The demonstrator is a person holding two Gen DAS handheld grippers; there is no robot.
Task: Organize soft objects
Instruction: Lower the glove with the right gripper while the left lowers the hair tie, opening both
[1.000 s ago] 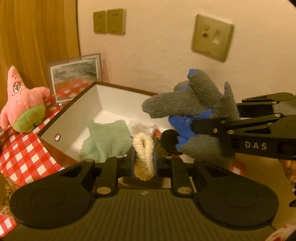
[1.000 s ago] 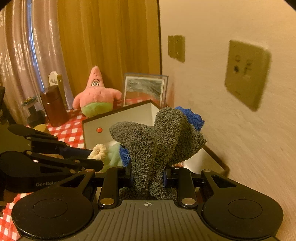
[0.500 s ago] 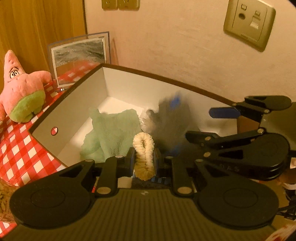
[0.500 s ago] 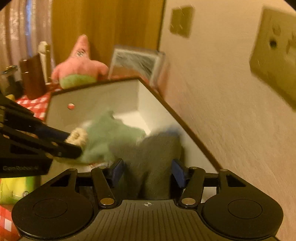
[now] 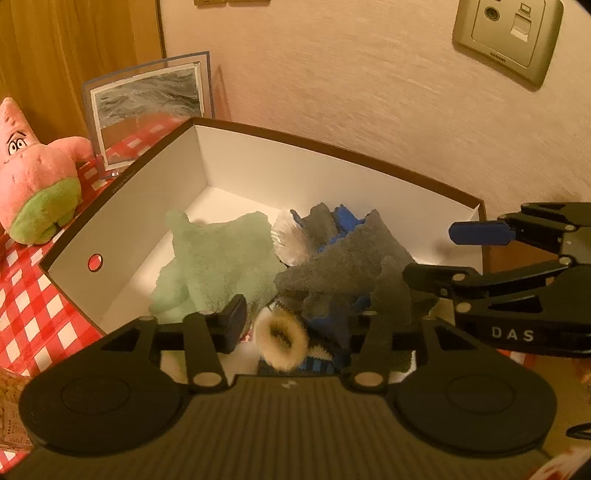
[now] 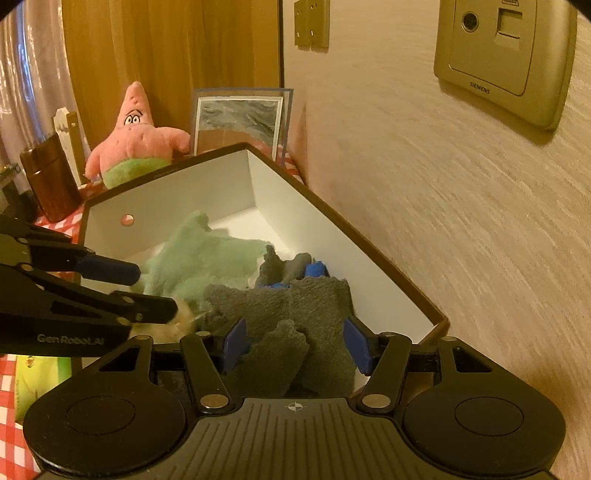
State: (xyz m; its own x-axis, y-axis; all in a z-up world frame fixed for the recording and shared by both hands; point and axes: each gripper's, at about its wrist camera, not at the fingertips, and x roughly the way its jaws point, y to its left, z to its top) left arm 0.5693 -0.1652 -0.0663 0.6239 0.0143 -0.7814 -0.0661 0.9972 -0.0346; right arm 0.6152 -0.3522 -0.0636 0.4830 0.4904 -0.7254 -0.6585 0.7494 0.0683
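An open white box with a brown rim holds a mint-green cloth and a grey and blue plush cloth. My left gripper hangs over the box's near end. Its jaws are opening, and a cream fuzzy ring lies loose between them. My right gripper is open above the grey cloth, its blue pads apart on either side and not pressing. The grey cloth hides the left gripper's right fingertip.
A pink star plush and a framed picture stand behind the box on a red checked tablecloth. The wall with sockets runs along the box's far side. A brown jar stands at the left.
Both grippers came down over the box. The right one let go of the grey and blue cloth, which dropped inside. The left jaws opened off the cream ring.
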